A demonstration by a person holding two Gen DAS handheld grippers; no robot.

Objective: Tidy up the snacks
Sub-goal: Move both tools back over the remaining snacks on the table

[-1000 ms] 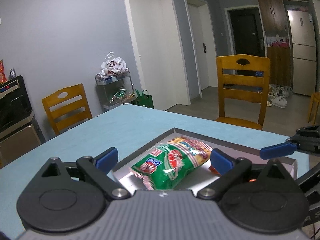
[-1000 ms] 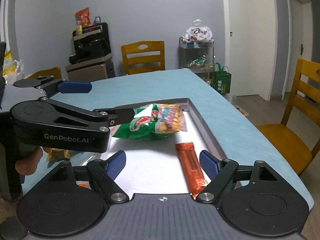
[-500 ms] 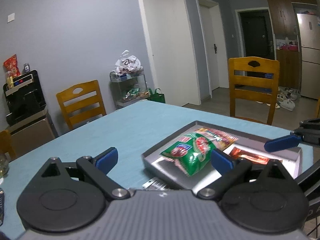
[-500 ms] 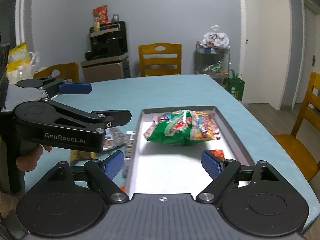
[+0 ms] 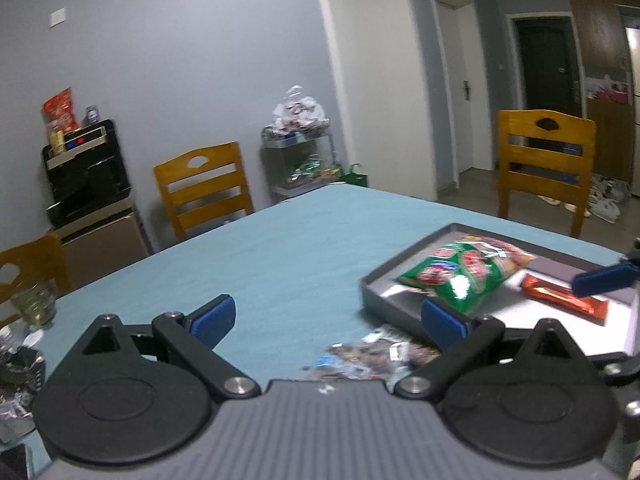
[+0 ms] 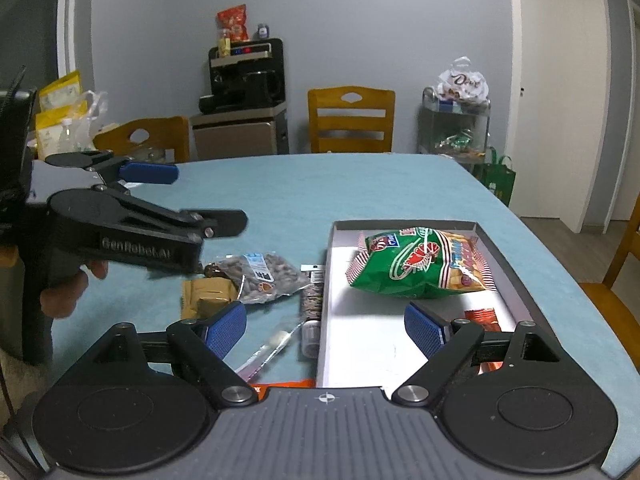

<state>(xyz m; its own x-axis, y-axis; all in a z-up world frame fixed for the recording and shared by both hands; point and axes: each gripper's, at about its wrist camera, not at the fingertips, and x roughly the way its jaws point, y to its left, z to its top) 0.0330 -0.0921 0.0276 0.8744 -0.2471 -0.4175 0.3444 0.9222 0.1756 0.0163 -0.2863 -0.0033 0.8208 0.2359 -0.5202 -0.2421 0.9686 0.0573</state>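
Note:
A grey tray [image 6: 326, 280] lies on the blue tablecloth with a green snack bag [image 6: 420, 264] and a red-orange bar [image 6: 482, 318] in it. Left of the tray lie loose snacks: a clear nut packet [image 6: 260, 272], a gold packet [image 6: 206, 296], a dark bar [image 6: 314, 296] and a clear stick wrapper [image 6: 272, 346]. My right gripper [image 6: 325, 328] is open and empty over the tray's near left wall. My left gripper [image 6: 192, 198] hangs open and empty above the table left of the snacks, held by a hand [image 6: 68, 292]. The left wrist view shows the left gripper [image 5: 328, 320], tray [image 5: 372, 292], green bag [image 5: 460, 276] and bar [image 5: 560, 300].
Wooden chairs [image 6: 350, 120] stand around the table. A coffee machine on a cabinet [image 6: 244, 80] and a wire rack with bags [image 6: 456, 120] line the far wall. A glass jar [image 5: 34, 302] sits at the table's left. The table edge [image 6: 560, 264] runs just right of the tray.
The left gripper has drawn back from over the tray to the left. Both views have swung left, so the loose snacks beside the tray now show. The green bag stays in the tray.

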